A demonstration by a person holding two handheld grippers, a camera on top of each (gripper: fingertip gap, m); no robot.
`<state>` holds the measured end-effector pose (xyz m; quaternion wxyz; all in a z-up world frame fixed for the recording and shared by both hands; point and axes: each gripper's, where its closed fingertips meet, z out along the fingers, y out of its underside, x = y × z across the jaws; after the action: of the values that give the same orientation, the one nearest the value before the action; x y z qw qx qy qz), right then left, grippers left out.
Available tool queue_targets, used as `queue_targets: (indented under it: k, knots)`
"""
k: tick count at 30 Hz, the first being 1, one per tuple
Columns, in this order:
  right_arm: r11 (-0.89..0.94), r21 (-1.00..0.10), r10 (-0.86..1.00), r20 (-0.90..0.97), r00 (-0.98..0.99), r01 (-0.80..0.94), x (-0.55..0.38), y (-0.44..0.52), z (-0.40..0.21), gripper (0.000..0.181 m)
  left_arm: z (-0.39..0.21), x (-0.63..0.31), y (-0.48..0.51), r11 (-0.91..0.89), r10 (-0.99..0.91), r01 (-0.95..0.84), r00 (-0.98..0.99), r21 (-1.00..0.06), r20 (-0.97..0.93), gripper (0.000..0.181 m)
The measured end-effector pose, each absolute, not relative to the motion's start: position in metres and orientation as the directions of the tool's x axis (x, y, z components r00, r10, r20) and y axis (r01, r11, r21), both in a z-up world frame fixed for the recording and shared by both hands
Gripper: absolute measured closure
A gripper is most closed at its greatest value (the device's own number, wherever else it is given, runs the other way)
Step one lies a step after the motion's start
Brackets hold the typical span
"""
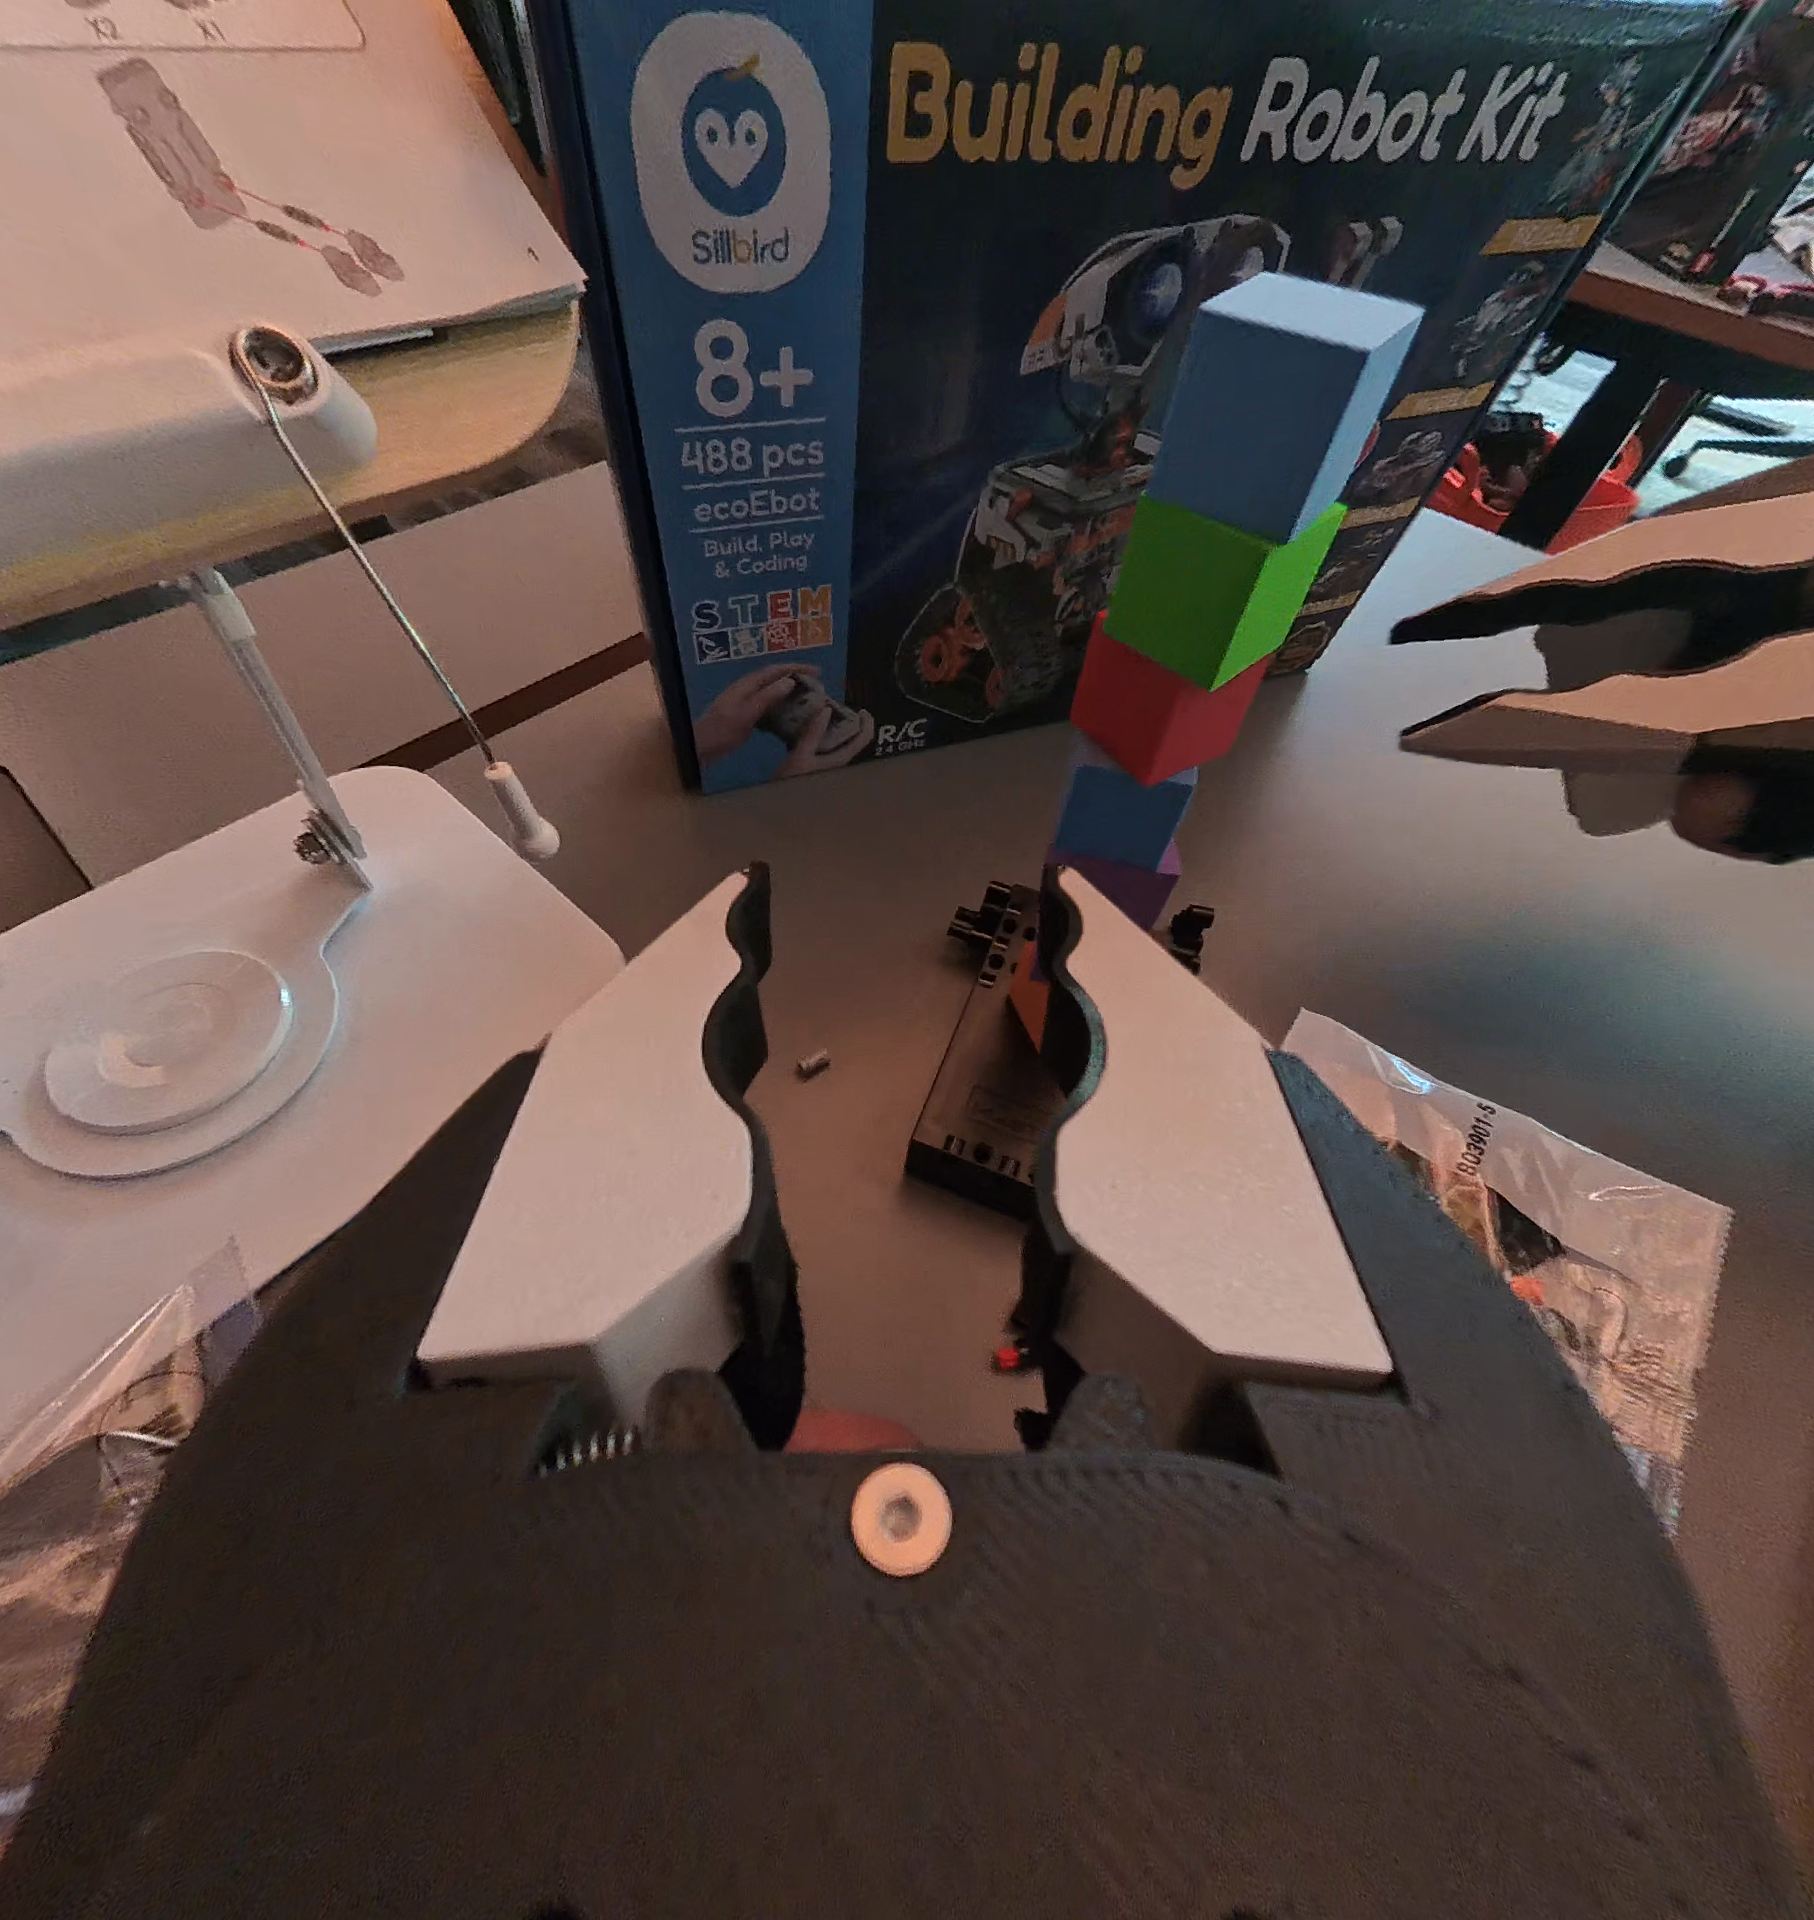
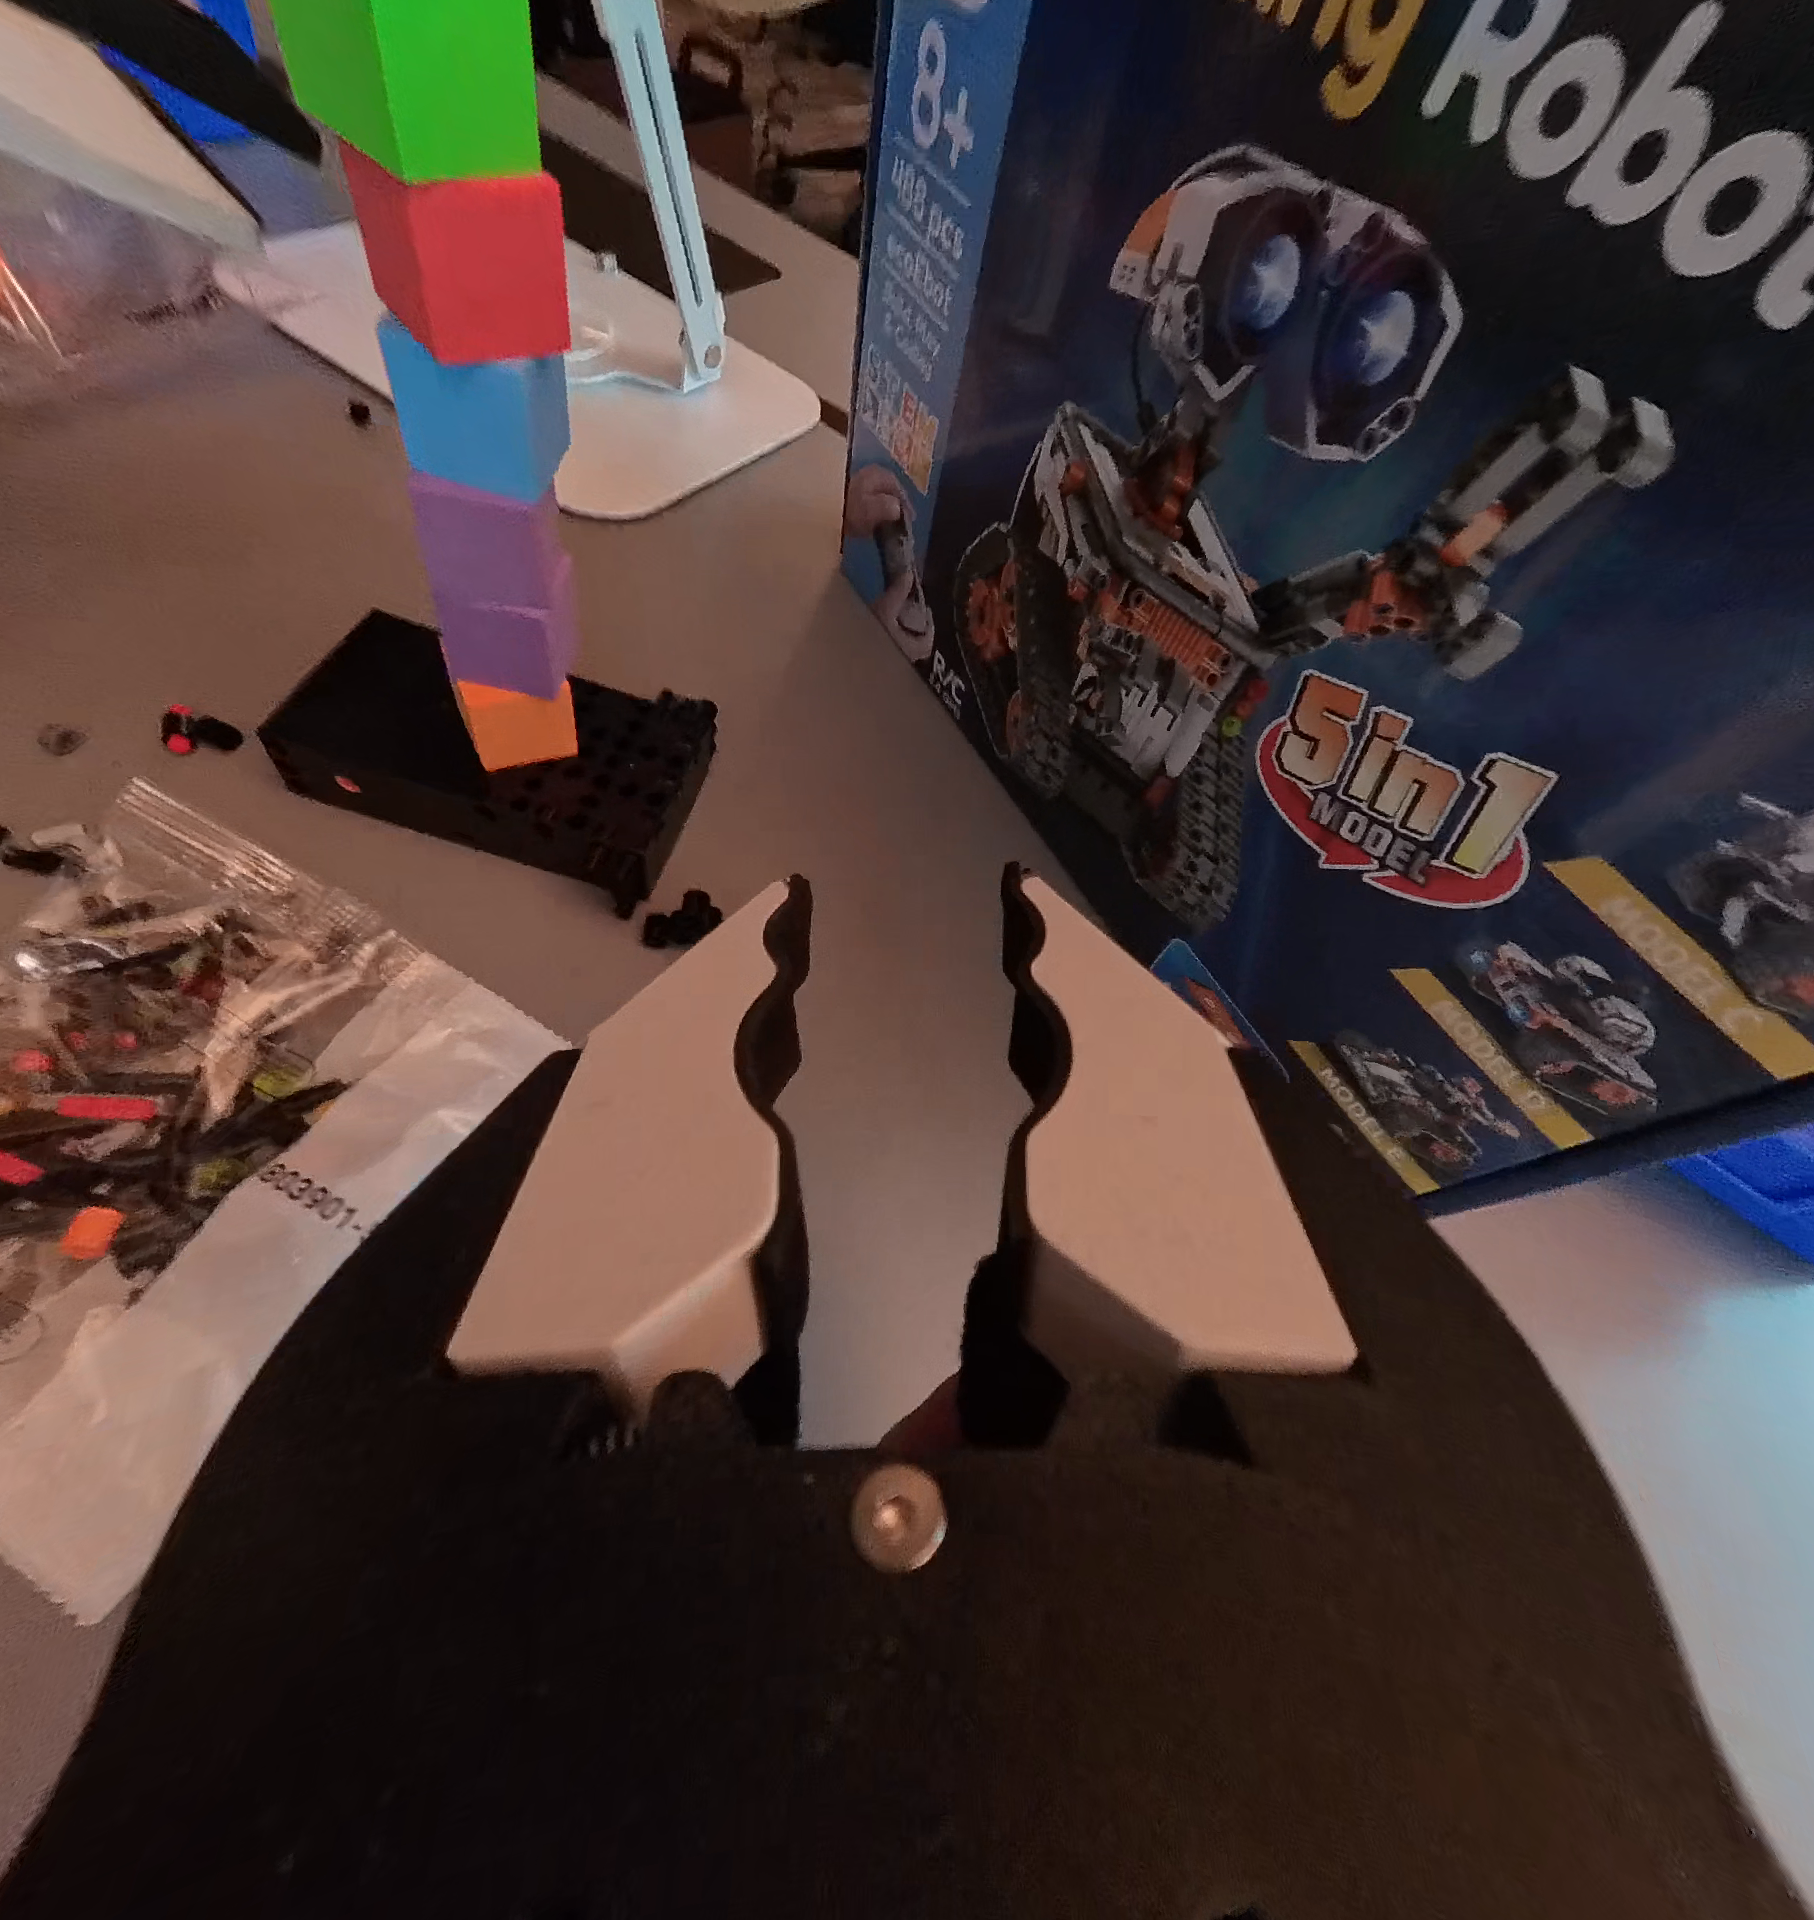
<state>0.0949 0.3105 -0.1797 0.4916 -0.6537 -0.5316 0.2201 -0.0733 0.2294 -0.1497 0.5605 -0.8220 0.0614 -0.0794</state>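
Blocks (image 2: 487, 416) stacked in a thin tower stand on a black studded brick (image 2: 508, 769) near the middle of the bench (image 2: 778, 665): orange at the bottom, then purple, blue, red, green, and a pale blue one on top in the left wrist view. The blocks are twisted and offset from each other, and the whole column leans a little, so I'd say it would not take much to bring it down. The left tool (image 1: 903, 904) is spread apart with nothing in it, and its right fingertip (image 1: 1074, 914) sits just beside the foot of the tower; a small nudge there, or a push on the black brick, looks to me like the likeliest way to topple everything. The right tool (image 2: 903, 894) is also released and empty, hovering over bare bench between the tower and the big toy kit box (image 2: 1298, 623); a sideways swing could clip the column. Bags of small parts (image 2: 155, 1039) lie close by, a white lamp base (image 2: 695, 416) stands behind, and loose black pins (image 2: 679, 920) lie by the brick, easy to scatter
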Motion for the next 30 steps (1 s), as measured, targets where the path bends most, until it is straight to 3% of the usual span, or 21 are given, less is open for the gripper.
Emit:
queue_targets:
  k: [4,12,20,30]
  knots:
    - [0.033,-0.928,0.923,0.17,0.345,0.371,0.081,0.31,-0.165,0.153,-0.141,-0.074,0.234,-0.337,-0.178,-0.013,0.983,-0.942,0.05,0.132]
    - [0.022,-0.888,0.899,0.219,0.38,0.459,0.077,0.343,-0.191,0.151,-0.153,-0.078,0.243,-0.344,-0.134,-0.092,0.99,-0.935,-0.048,0.134]
    - [-0.085,-0.89,0.859,0.162,0.486,0.448,0.113,0.359,-0.199,0.153,-0.185,-0.081,0.246,-0.409,-0.134,-0.114,0.989,-0.905,-0.064,0.156]
    - [-0.189,-0.875,0.826,0.104,0.554,0.446,0.139,0.368,-0.214,0.153,-0.208,-0.072,0.262,-0.462,-0.139,-0.137,0.987,-0.876,-0.081,0.166]
